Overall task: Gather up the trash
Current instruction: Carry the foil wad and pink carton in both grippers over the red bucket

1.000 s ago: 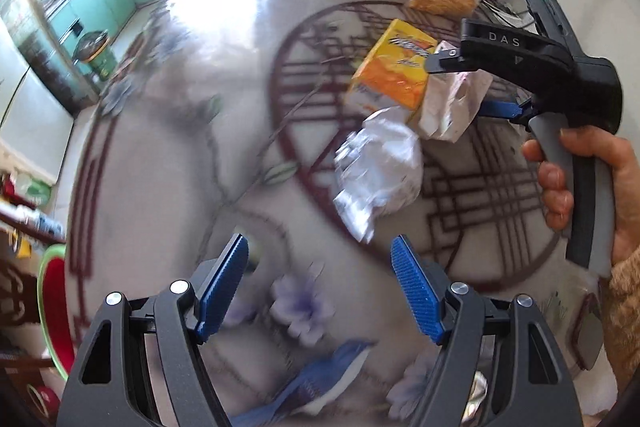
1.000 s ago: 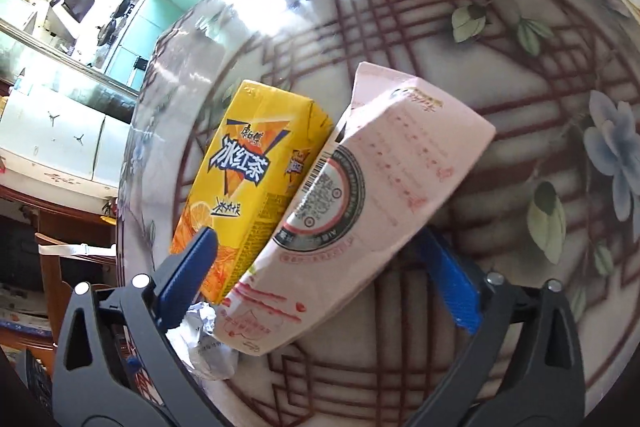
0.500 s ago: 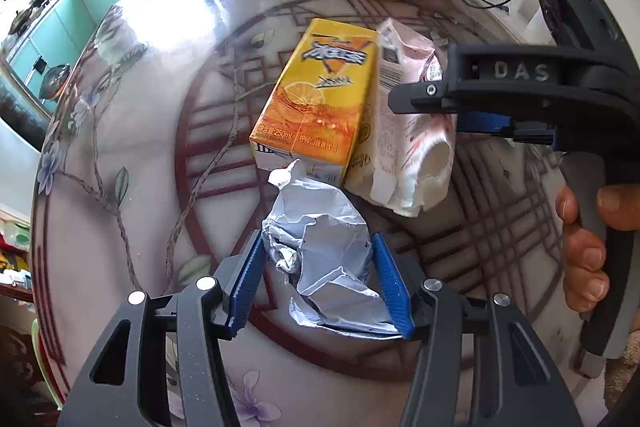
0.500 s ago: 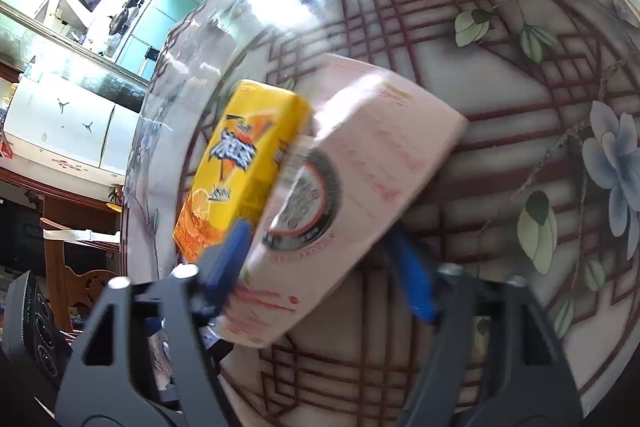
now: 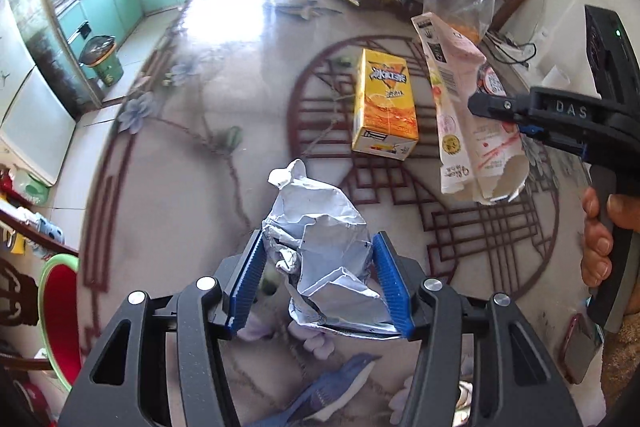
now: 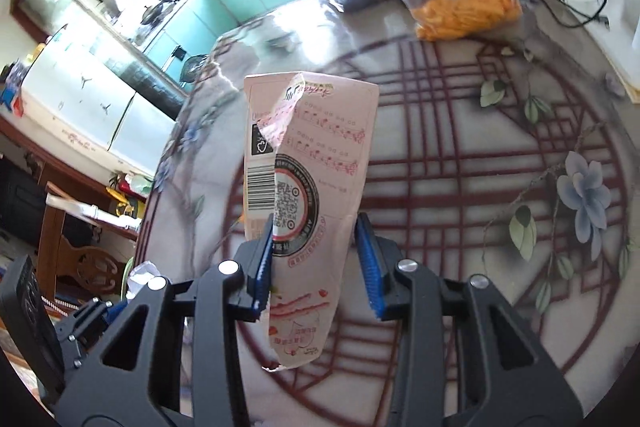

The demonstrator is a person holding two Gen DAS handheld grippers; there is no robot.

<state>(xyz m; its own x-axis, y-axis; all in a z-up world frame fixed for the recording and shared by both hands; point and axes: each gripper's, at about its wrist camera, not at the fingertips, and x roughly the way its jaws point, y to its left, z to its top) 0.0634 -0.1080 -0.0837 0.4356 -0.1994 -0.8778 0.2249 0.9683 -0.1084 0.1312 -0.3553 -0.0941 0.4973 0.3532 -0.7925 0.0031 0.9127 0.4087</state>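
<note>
A glossy round table (image 5: 224, 75) printed with dark red lattice and blue flowers stands in a room with teal kitchen cabinets (image 5: 116, 3) at far left. Three pieces of trash show. One crumpled silver foil wrapper (image 5: 320, 251) is clamped between the left gripper (image 5: 320, 283) pads, near. One torn pink paper carton (image 6: 308, 187) is pinched in the right gripper (image 6: 316, 267), whose jaws have just been closing, lifted off the table. One yellow drink box (image 5: 386, 107) lies on the table between them, farther off. One clear bag of orange snacks (image 6: 460, 3) sits far right.
</note>
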